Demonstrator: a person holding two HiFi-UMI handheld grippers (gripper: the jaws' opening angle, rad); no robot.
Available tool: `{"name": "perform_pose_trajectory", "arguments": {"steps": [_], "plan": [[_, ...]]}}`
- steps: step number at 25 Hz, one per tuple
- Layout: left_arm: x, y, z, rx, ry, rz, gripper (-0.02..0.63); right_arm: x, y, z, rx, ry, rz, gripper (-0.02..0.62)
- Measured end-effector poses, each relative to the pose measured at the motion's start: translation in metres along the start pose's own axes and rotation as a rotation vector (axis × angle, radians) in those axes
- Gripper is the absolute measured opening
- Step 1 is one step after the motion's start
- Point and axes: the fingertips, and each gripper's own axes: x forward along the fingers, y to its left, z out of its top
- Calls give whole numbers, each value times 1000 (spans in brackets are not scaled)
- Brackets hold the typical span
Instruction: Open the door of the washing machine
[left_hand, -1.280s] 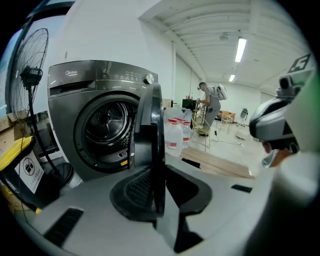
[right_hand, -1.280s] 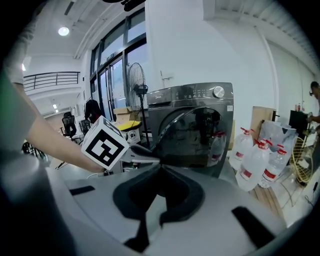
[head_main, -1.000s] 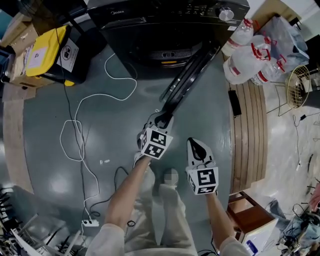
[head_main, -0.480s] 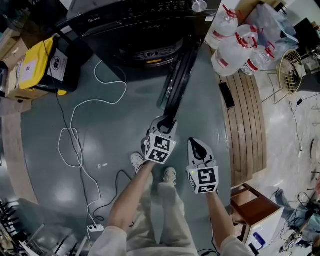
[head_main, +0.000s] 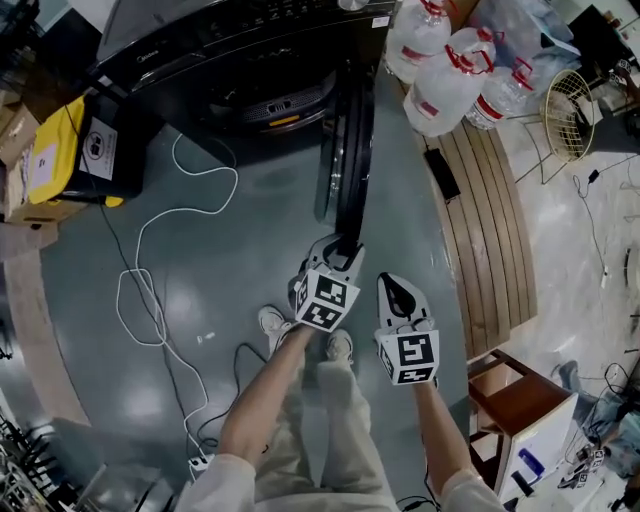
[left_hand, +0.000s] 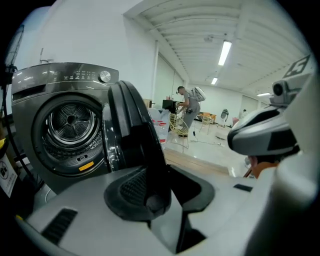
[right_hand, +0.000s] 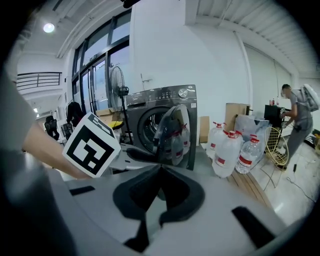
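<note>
The dark washing machine (head_main: 250, 60) stands at the top of the head view, its drum (left_hand: 70, 122) exposed. Its round door (head_main: 345, 150) is swung out, edge-on, reaching toward me. My left gripper (head_main: 345, 245) is at the door's free edge. In the left gripper view that dark edge (left_hand: 132, 125) lies between the jaws against the left pad, with a gap on the right side; the jaws are opening. My right gripper (head_main: 395, 290) hangs beside it to the right, shut and empty, pointed at the machine (right_hand: 160, 120).
Large water bottles (head_main: 450, 70) stand right of the machine beside a wooden platform (head_main: 490, 230). A white cable (head_main: 160, 260) loops over the grey floor at left, near a yellow and black box (head_main: 75, 150). A wire basket (head_main: 568, 110) and a brown stool (head_main: 520, 400) sit at right.
The door has swung further out, from slanting right to nearly straight toward me. My left gripper stayed at its edge and both hands shifted right across the floor.
</note>
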Motion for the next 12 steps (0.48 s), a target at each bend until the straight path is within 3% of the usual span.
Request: {"name": "perform_pose_trajectory", "arguments": {"steps": [12], "plan": [[39,-54,24,24,-3,-74,133,-34,-47,-24,64,5,-91,-2]]}}
